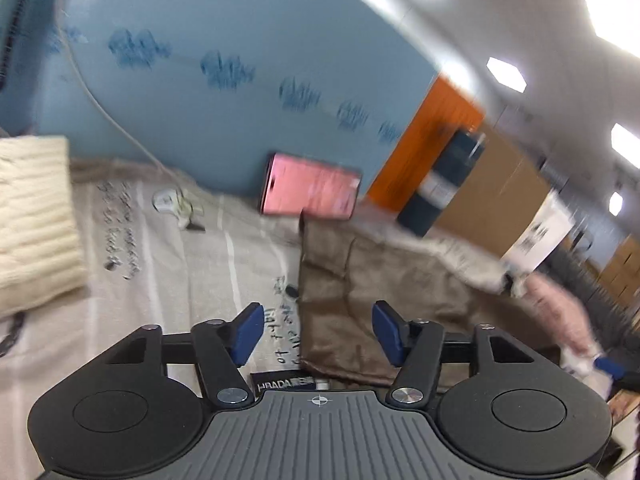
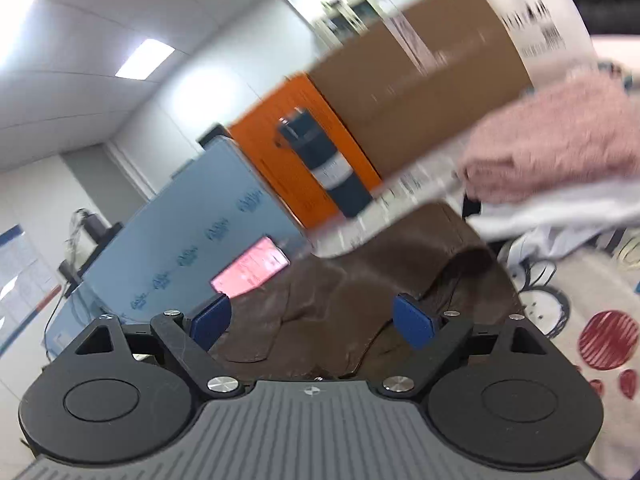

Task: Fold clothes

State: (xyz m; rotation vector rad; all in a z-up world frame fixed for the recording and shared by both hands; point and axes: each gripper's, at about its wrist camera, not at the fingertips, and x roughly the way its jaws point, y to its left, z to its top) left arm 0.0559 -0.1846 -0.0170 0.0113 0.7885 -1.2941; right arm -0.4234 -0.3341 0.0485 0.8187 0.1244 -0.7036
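The brown garment (image 1: 384, 280) lies crumpled on the cloth-covered surface (image 1: 180, 248), and both views are smeared by blur, so fine detail of its edges is hard to read. In the left wrist view the left hand-held gripper (image 1: 318, 334) hovers above the cloth with its blue pads apart and nothing between them; the garment sits ahead and to the right of it, its near left edge running away toward the pink-lit phone (image 1: 310, 190) propped against the blue board (image 1: 240, 60) at the far side. In the right wrist view the right hand-held gripper (image 2: 312, 322) stands with its jaws wide and empty, and the same brown garment (image 2: 360, 280) fills the space straight ahead of and below it, a raised fold humped toward the right. The right one therefore looks the nearer to the garment, being directly over it, while the left one is off its left border. The garment's long axis seems to run from near to far, though the bunching makes that a judgement only. A folded cream knit (image 1: 32, 220) rests at the far left of the surface, and a pink fluffy garment (image 2: 560, 140) lies on pale clothes to the right of the brown one. A dark tumbler (image 2: 324, 164) stands beyond it, before an orange panel (image 2: 280, 132) and cardboard boxes (image 2: 420, 88).
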